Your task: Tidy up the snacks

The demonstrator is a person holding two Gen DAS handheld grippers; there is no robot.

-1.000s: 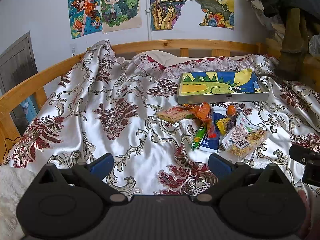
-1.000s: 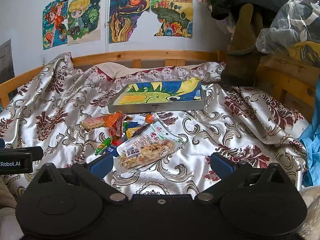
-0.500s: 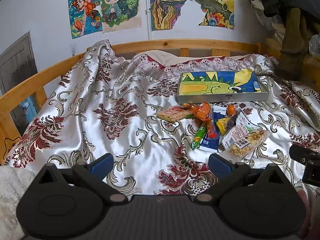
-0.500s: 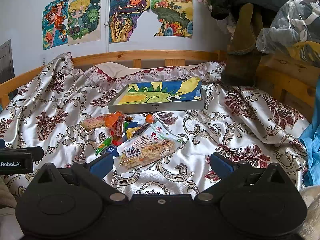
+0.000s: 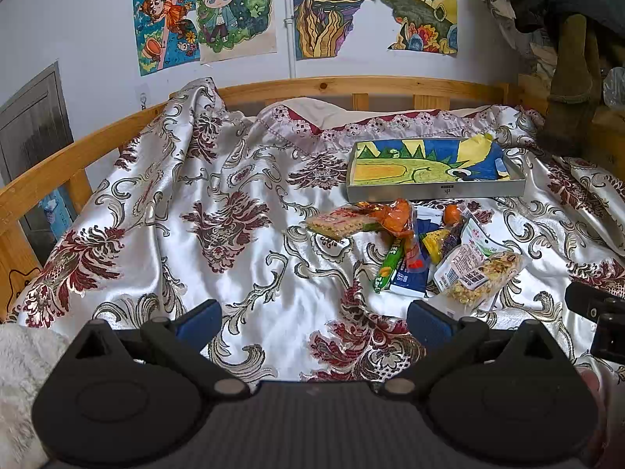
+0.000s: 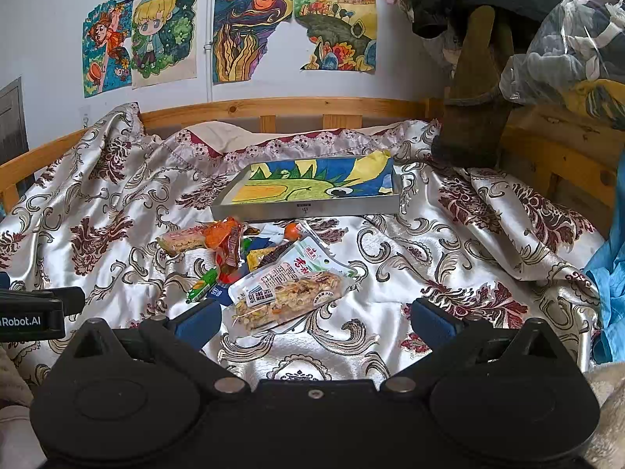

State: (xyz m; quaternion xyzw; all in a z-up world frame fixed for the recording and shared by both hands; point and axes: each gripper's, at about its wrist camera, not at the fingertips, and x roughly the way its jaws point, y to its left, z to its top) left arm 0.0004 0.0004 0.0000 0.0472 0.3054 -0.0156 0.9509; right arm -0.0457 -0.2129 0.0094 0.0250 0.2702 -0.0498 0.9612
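Observation:
A pile of snack packets lies on the satin bedspread: a large clear bag of mixed nuts (image 5: 474, 271) (image 6: 287, 293), a pink cereal bar (image 5: 338, 224) (image 6: 181, 240), an orange packet (image 5: 396, 215) (image 6: 224, 236), a green stick (image 5: 388, 264) (image 6: 201, 285) and a blue pack (image 5: 410, 279). Behind it stands a shallow metal tray (image 5: 435, 194) (image 6: 304, 208) lined with a dinosaur drawing. My left gripper (image 5: 312, 318) is open and empty, short of the pile. My right gripper (image 6: 314, 318) is open and empty, just before the nut bag.
A wooden bed rail (image 5: 351, 86) (image 6: 297, 107) runs along the back and left. Clothes and a plastic bag (image 6: 566, 39) hang at the right above a wooden frame. Posters cover the wall. A blue cloth (image 6: 613, 258) hangs at the right edge.

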